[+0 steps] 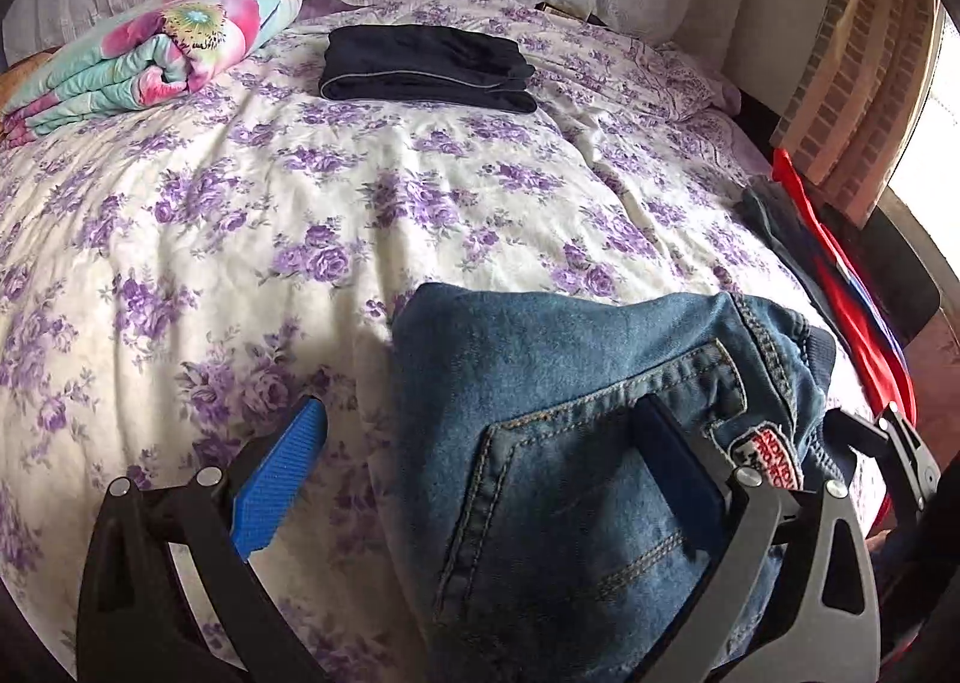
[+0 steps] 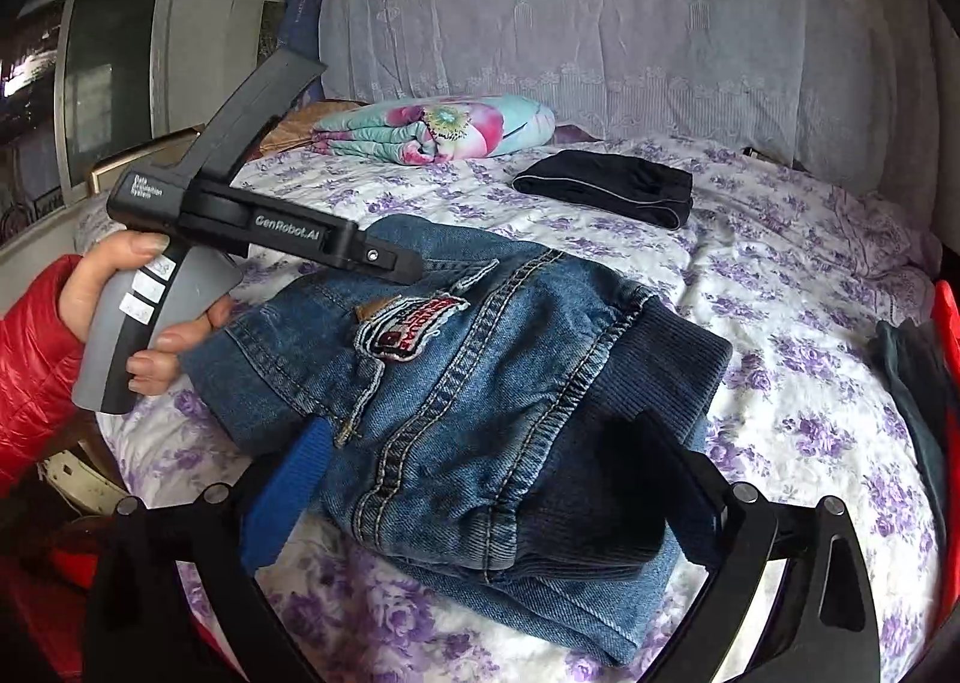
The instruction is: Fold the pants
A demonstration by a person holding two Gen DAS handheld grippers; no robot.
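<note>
Folded blue jeans (image 1: 570, 443) with a red patch lie on the floral bed sheet (image 1: 300, 203) near its front edge. They also show in the right wrist view (image 2: 480, 383). My left gripper (image 1: 486, 461) is open, its blue left finger (image 1: 279, 479) on the sheet beside the jeans and its right finger on top of them. My right gripper (image 2: 486, 473) is open, its fingers astride the jeans' waistband end. The left gripper's body (image 2: 270, 227), held by a hand, hovers over the jeans' far left side.
Folded dark pants (image 1: 426, 65) lie at the back of the bed, also in the right wrist view (image 2: 606, 185). A rolled floral blanket (image 1: 156, 53) sits at the back left. Dark and red clothes (image 1: 840, 287) lie at the right edge.
</note>
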